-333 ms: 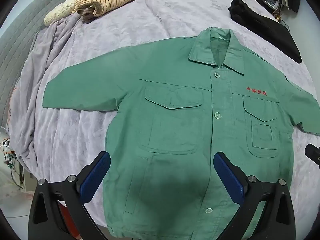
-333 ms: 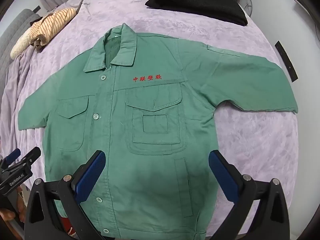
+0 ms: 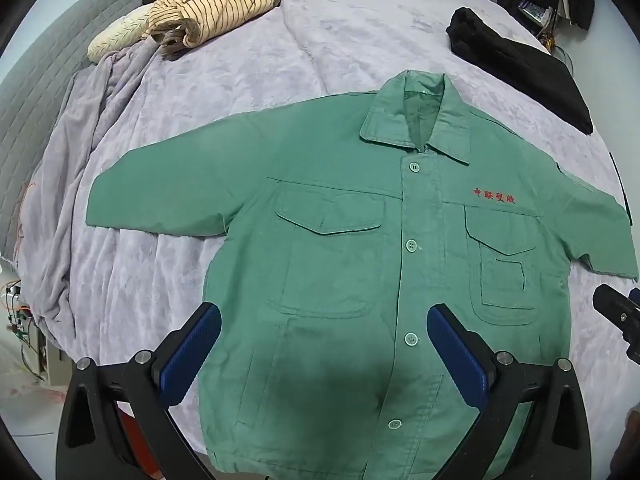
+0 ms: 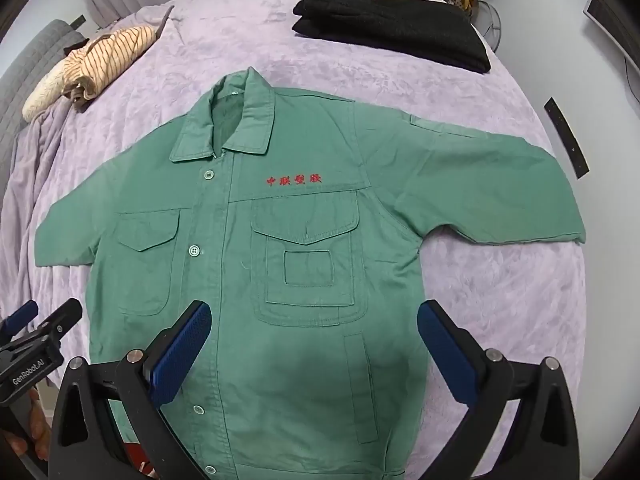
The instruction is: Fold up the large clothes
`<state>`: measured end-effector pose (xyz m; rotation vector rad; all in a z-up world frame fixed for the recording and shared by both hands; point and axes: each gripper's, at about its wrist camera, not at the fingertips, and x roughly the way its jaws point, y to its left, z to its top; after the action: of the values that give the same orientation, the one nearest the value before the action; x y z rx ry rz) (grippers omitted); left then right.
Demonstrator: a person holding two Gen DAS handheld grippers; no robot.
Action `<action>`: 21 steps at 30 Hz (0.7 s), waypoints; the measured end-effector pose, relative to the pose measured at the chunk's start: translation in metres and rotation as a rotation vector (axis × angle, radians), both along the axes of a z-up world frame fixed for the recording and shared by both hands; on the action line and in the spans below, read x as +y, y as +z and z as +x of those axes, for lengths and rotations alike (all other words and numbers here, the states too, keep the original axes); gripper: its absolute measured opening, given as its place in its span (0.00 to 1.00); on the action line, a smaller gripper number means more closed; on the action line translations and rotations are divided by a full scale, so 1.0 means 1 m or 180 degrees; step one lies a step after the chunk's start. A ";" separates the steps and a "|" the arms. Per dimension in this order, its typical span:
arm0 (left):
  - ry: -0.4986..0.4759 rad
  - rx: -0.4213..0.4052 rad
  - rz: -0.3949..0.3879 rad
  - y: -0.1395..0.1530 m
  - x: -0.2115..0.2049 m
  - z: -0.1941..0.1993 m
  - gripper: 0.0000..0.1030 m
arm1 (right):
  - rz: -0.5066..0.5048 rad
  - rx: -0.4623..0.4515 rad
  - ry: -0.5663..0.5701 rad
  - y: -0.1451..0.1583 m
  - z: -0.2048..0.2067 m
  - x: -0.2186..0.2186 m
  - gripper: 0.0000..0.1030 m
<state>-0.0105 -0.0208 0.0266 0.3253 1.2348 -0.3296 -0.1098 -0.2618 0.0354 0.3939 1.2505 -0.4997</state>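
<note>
A green work jacket (image 3: 344, 264) (image 4: 280, 280) lies flat and buttoned on the bed, collar away from me, both sleeves spread out sideways, red lettering on its chest. My left gripper (image 3: 324, 344) hovers above the jacket's lower left half, wide open with nothing between its blue pads. My right gripper (image 4: 314, 344) hangs over the lower right half, also wide open and empty. In the right wrist view the left gripper (image 4: 24, 332) shows at the left edge, held by a hand. The right gripper's tip (image 3: 618, 312) shows at the right edge of the left wrist view.
A lilac blanket (image 3: 248, 80) (image 4: 500, 288) covers the bed. A striped beige garment (image 3: 216, 12) (image 4: 108, 56) lies bunched at the far left. A folded black garment (image 3: 520, 60) (image 4: 392, 28) rests at the far right. A grey headboard (image 3: 36, 80) stands left; cables hang at the bed's left edge.
Both views have shifted only slightly; the jacket lies as before and both grippers stay wide open.
</note>
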 end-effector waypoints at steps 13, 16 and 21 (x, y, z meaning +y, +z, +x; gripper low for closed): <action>-0.0012 0.0124 0.0052 -0.001 0.006 -0.010 1.00 | 0.0005 0.0076 0.0030 -0.002 -0.023 0.027 1.00; -0.0005 0.0122 0.0055 -0.001 0.008 -0.012 1.00 | 0.0065 0.0092 -0.0005 -0.004 -0.026 0.028 1.00; -0.0034 0.0117 0.0051 0.001 0.009 -0.014 1.00 | 0.0074 0.0074 -0.0009 -0.003 -0.029 0.030 1.00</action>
<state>-0.0242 -0.0121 0.0274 0.3410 1.2727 -0.3361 -0.1391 -0.2318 0.0328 0.4106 1.2794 -0.4936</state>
